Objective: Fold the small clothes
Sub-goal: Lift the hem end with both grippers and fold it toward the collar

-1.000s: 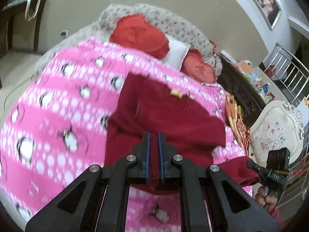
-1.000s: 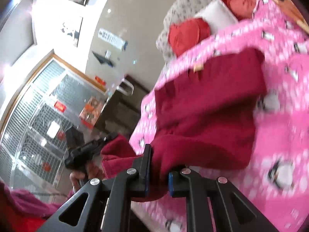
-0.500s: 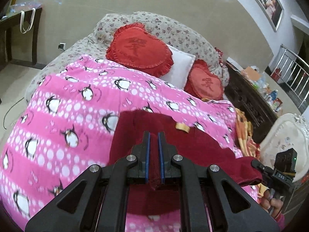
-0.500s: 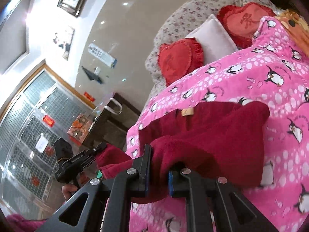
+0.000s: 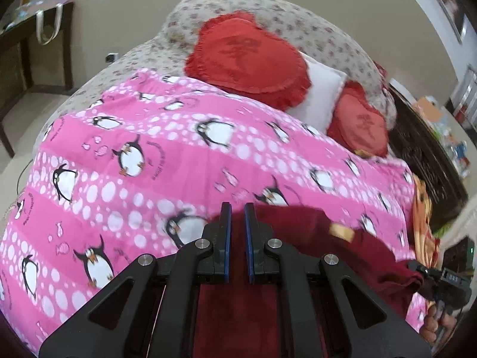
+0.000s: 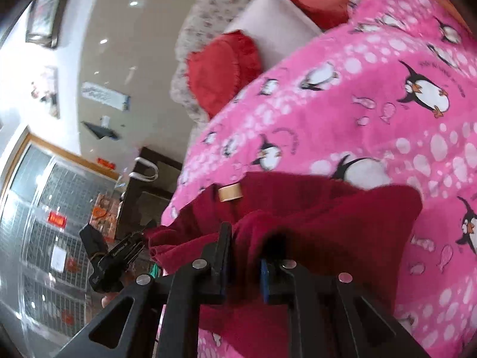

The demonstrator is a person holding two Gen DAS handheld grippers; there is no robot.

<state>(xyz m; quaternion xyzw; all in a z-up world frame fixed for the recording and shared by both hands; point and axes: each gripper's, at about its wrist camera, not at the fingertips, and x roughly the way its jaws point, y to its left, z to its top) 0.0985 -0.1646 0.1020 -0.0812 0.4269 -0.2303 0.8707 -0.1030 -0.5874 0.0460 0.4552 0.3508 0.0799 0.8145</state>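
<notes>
Garment: dark red garment [image 5: 301, 238] lies at the near edge of the bed, on the pink penguin blanket [image 5: 155, 161], its tan label [image 6: 229, 192] facing up.
Left gripper [image 5: 237, 238]: jaws narrow, clamped on a thin fold of red cloth.
Right gripper [image 6: 244, 256]: jaws a little apart and just opening, bunched red cloth between them and touching the pads.
Why held so: likely each pinches one end, to spread the piece flat.
Open room: bare blanket far and left; red cushions [image 5: 247, 59] sit well beyond.
Edges: the bed's near edge is close, so cloth may slip off.
</notes>
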